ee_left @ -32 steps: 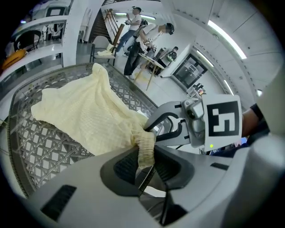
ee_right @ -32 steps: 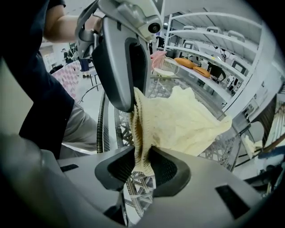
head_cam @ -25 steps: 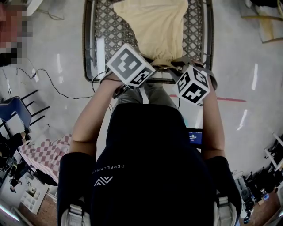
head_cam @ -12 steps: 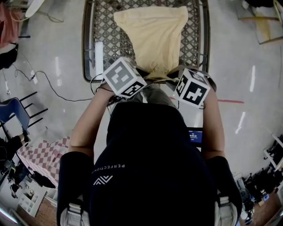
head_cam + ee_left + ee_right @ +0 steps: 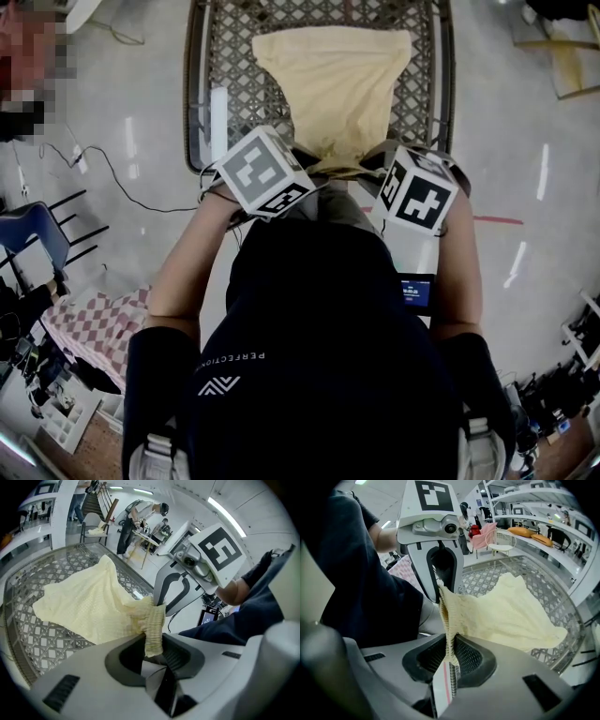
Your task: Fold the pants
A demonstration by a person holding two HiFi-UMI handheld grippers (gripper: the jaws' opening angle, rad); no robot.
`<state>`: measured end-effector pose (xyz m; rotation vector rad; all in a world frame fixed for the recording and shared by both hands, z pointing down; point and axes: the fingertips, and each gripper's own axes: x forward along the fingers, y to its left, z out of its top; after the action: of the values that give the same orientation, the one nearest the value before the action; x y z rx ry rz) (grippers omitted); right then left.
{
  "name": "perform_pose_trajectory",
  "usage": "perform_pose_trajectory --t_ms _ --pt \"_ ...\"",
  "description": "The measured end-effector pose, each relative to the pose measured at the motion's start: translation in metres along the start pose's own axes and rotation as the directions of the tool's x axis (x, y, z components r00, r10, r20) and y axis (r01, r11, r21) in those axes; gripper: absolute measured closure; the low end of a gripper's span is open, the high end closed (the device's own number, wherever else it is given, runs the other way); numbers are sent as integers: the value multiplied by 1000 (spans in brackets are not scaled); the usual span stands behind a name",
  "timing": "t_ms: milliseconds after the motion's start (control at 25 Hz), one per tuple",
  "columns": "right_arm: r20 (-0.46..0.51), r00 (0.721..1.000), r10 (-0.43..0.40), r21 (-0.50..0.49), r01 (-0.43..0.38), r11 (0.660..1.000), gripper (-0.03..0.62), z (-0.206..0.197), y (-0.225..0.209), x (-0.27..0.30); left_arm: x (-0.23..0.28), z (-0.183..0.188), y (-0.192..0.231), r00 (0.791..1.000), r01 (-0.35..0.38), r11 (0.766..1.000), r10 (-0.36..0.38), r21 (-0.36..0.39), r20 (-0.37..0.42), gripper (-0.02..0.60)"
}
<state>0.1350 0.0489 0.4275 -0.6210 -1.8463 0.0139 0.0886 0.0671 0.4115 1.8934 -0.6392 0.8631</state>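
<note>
Pale yellow pants [image 5: 337, 84] lie spread on a metal lattice table [image 5: 202, 94], their waistband end lifted at the table's near edge. In the left gripper view the cloth [image 5: 89, 606] runs back over the lattice, and my left gripper [image 5: 153, 646] is shut on a bunched ribbed piece of the waistband. In the right gripper view my right gripper [image 5: 451, 660] is shut on the waistband's other end, with the pants [image 5: 506, 616] trailing away behind it. The two grippers sit close together, side by side. From the head view both sets of jaws are hidden under the marker cubes [image 5: 264, 172].
The table's raised rim [image 5: 18, 578] rings the lattice. A pink checkered cloth [image 5: 94, 328], a chair [image 5: 33, 239] and cables [image 5: 112, 178] lie on the floor to the left. A small lit screen [image 5: 414, 291] is near my right arm. People stand at a far table [image 5: 136, 520].
Both grippers have come up a little and back toward me with the waistband held. The pants' far end has drawn nearer along the table.
</note>
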Motion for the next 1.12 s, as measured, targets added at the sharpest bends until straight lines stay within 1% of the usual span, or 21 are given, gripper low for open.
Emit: perform_pose_trajectory --t_ms 200,400,600,840,1120 --pt "3 997 -75 15 75 997 523 15 -33 -11 -18 21 27 1000 -22 1000 22 21 23 474" --pt "-13 991 -135 31 135 990 523 21 -67 -19 -26 43 54 999 -42 999 41 19 34 472" --pt "-24 987 -156 45 157 987 523 31 -97 -19 -33 54 81 997 -64 998 64 10 32 472" --pt "-35 983 -180 45 182 982 523 35 -129 -18 -32 68 111 997 -67 997 69 -29 40 471" --pt "-28 977 -210 59 211 976 523 41 -163 -13 -32 77 142 993 -94 993 99 -71 63 471"
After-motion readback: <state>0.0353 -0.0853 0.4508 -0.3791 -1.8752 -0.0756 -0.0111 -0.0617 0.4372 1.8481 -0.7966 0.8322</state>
